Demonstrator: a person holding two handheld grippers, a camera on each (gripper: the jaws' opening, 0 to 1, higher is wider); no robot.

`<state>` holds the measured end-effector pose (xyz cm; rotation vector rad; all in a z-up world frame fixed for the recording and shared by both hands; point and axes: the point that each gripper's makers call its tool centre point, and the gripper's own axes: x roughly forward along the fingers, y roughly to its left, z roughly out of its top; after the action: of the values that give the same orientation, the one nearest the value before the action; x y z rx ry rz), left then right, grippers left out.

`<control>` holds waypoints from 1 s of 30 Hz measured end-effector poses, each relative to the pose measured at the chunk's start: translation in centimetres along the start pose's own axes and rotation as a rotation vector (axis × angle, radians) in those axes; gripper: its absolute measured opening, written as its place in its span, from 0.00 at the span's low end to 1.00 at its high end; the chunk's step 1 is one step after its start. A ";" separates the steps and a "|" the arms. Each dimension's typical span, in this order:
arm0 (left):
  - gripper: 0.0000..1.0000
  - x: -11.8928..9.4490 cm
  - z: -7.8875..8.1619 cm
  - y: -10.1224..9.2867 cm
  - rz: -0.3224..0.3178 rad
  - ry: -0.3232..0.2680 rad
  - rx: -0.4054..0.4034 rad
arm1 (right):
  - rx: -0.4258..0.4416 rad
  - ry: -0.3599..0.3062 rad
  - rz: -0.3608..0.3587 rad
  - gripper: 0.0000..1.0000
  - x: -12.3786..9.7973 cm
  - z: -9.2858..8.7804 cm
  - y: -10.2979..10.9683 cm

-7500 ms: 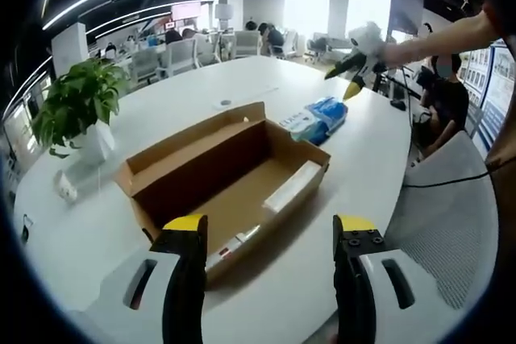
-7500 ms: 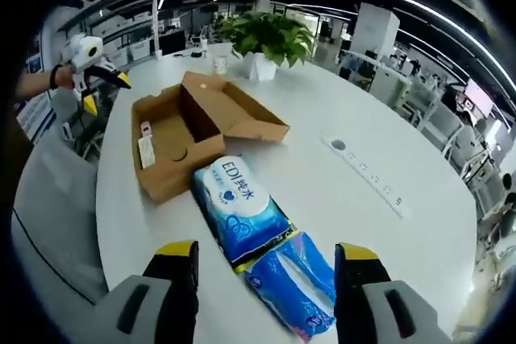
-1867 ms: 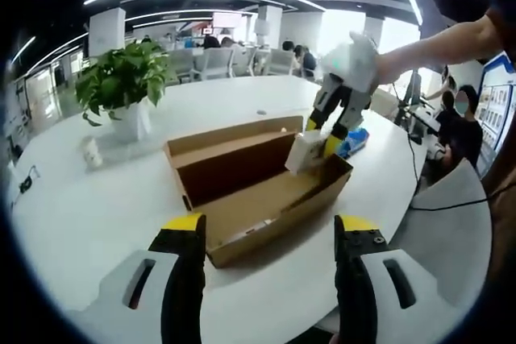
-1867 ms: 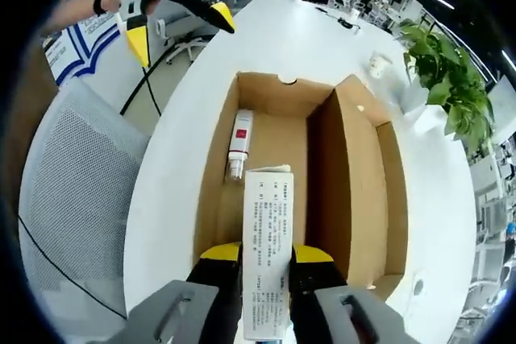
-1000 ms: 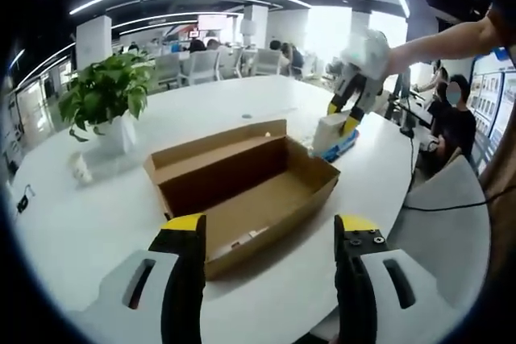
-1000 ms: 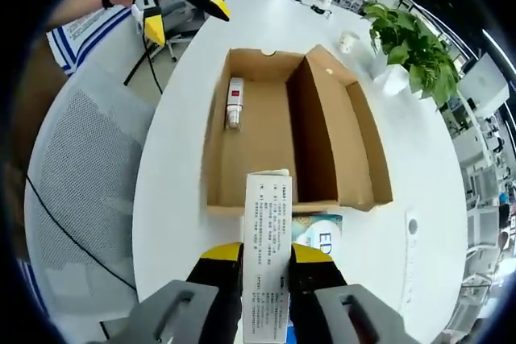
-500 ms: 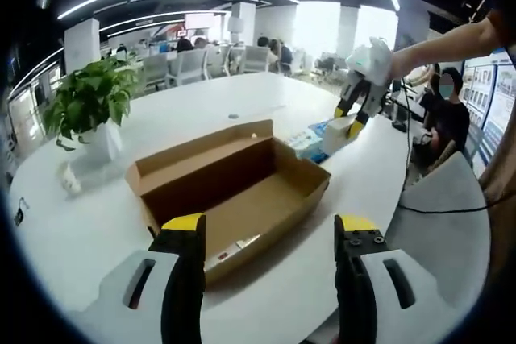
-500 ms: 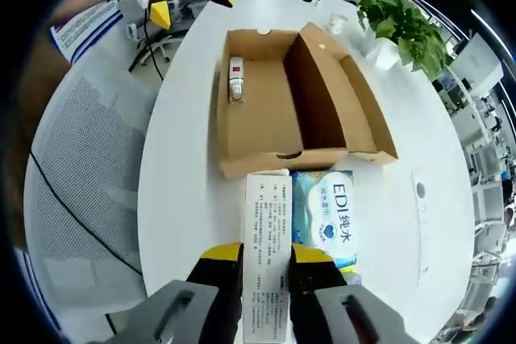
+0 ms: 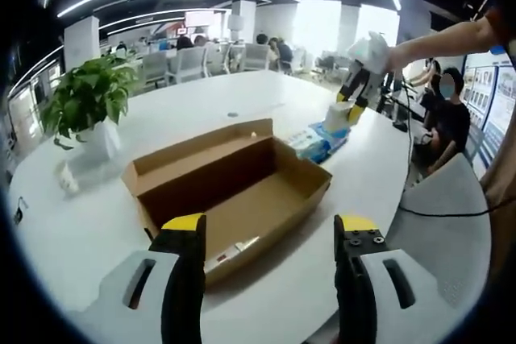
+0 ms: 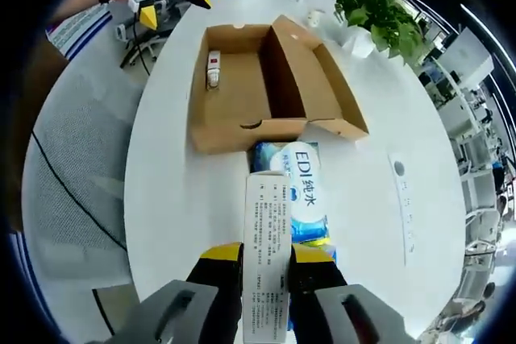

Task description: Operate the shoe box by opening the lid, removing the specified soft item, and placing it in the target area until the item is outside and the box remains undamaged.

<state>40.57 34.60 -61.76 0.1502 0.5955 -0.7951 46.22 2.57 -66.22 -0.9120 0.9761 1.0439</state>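
White printed pack (image 10: 267, 239) is pinched by its long sides in the right gripper (image 10: 267, 262), held over the blue wipes pack (image 10: 300, 191) on the white table (image 10: 185, 199), just outside the near end of the open shoe box (image 10: 242, 94). It looks light and soft-walled, likely to dent if squeezed hard, so a mid-length grip on the long sides seems right. The left gripper (image 9: 268, 235) hangs spread and empty at the box's far end, where a small tube (image 10: 213, 68) lies inside; a potted plant (image 9: 85, 106) stands off to the side.

Left hand-held gripper (image 9: 268, 235) jaws apart (right hand-held gripper (image 10: 267, 253) clamped).
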 end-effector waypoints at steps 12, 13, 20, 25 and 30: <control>0.64 -0.3 -0.6 0.7 0.032 0.023 -0.020 | -0.015 0.043 -0.023 0.17 0.0 -2.6 -3.9; 0.64 -0.2 -0.6 0.8 0.034 0.025 -0.022 | -0.013 0.044 -0.024 0.17 0.0 -2.7 -4.3; 0.64 -0.4 -0.9 1.5 0.055 0.047 -0.028 | -0.020 0.046 -0.040 0.17 -0.1 -2.7 -6.6; 0.64 -0.6 -0.7 2.1 0.078 0.046 -0.037 | -0.020 0.053 -0.043 0.17 0.6 -3.2 -8.1; 0.64 -0.8 -0.8 2.4 0.093 0.046 -0.052 | -0.025 0.064 -0.042 0.17 1.5 -3.8 -9.3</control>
<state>41.49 37.03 -62.23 0.1484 0.6475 -0.6871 54.72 -2.91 -67.55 -0.9880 0.9944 0.9983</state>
